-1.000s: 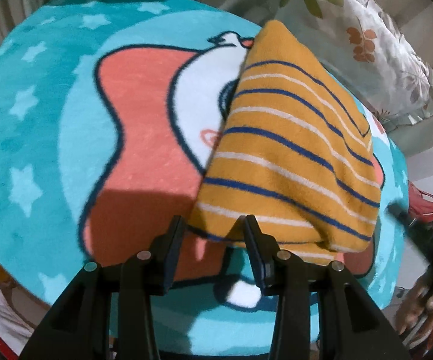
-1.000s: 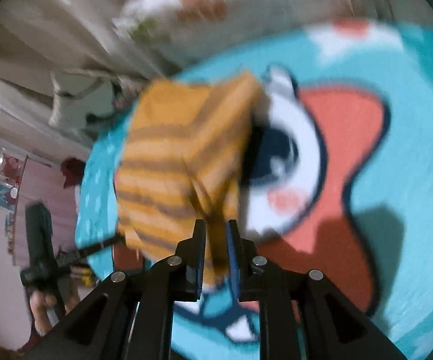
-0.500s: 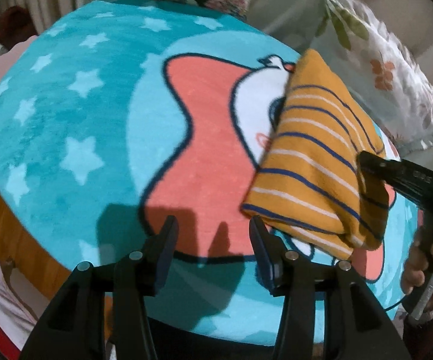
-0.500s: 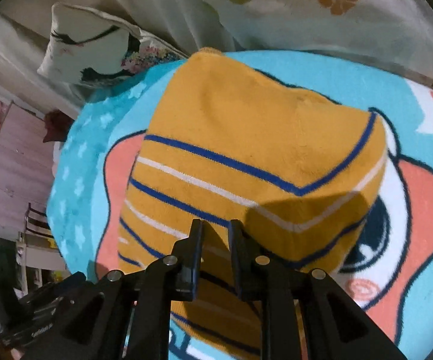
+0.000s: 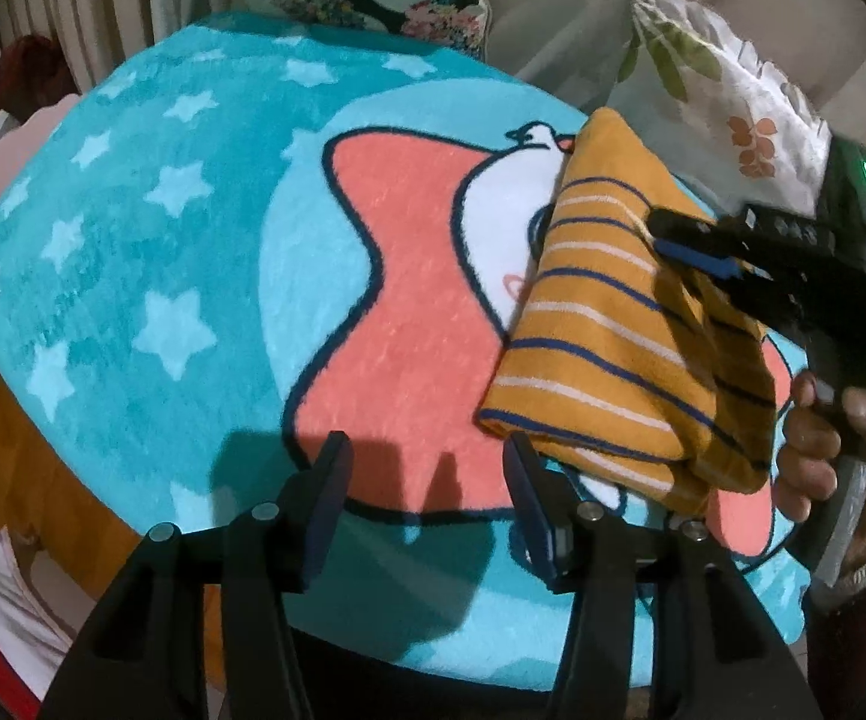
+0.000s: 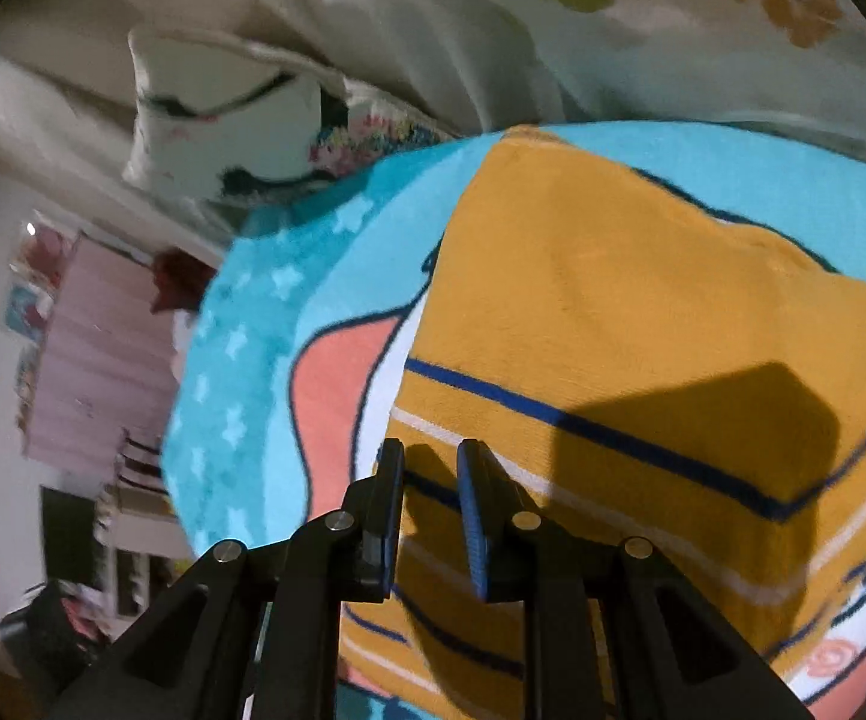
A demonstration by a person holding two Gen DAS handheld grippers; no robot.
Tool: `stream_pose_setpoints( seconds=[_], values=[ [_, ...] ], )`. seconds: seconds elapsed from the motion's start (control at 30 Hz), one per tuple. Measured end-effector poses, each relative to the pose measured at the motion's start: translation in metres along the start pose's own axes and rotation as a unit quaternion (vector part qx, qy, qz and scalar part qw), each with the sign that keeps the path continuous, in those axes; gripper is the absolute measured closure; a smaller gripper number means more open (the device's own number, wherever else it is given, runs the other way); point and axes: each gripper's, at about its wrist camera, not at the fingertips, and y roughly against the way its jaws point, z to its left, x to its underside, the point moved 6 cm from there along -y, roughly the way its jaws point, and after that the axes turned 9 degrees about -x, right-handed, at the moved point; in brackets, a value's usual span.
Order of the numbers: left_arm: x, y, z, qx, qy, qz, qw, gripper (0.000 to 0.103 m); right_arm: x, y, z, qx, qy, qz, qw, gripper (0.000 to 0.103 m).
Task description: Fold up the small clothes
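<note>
A small orange garment with blue and white stripes (image 5: 619, 324) lies folded on a turquoise cartoon rug (image 5: 151, 252). It also fills the right wrist view (image 6: 643, 372). My left gripper (image 5: 427, 450) is open and empty, hovering over the rug just left of the garment's near corner. My right gripper (image 6: 430, 456) is open a little and empty, just above the garment's striped part. In the left wrist view the right gripper (image 5: 691, 240) reaches over the garment from the right, held by a hand.
Floral cushions (image 5: 727, 96) and a white pillow (image 6: 223, 120) lie beyond the rug's far edge. The rug's round edge drops off at the near side (image 5: 373, 648). Room furniture (image 6: 91, 372) stands far to the left.
My left gripper let go of the garment's near edge, opened wider and pulled back left. My right gripper let go of the fold, which dropped flat, and now hovers open above it.
</note>
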Motion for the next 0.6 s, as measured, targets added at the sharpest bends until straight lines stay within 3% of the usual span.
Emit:
stream_pose_setpoints(
  seconds=[0.3, 0.43, 0.6],
  values=[
    [-0.017, 0.0, -0.044, 0.025, -0.062, -0.019, 0.9976, 0.05, 0.043, 0.066, -0.056, 0.018, -0.088, -0.052, 0.995, 0.078],
    [-0.027, -0.001, -0.076, 0.034, -0.107, -0.03, 0.9933, 0.05, 0.058, 0.092, -0.057, 0.036, -0.082, -0.072, 0.993, 0.078],
    [-0.041, -0.017, -0.106, 0.035, -0.166, -0.035, 0.9848, 0.05, 0.074, 0.118, -0.055, 0.083, -0.078, -0.101, 0.988, 0.064]
  ],
)
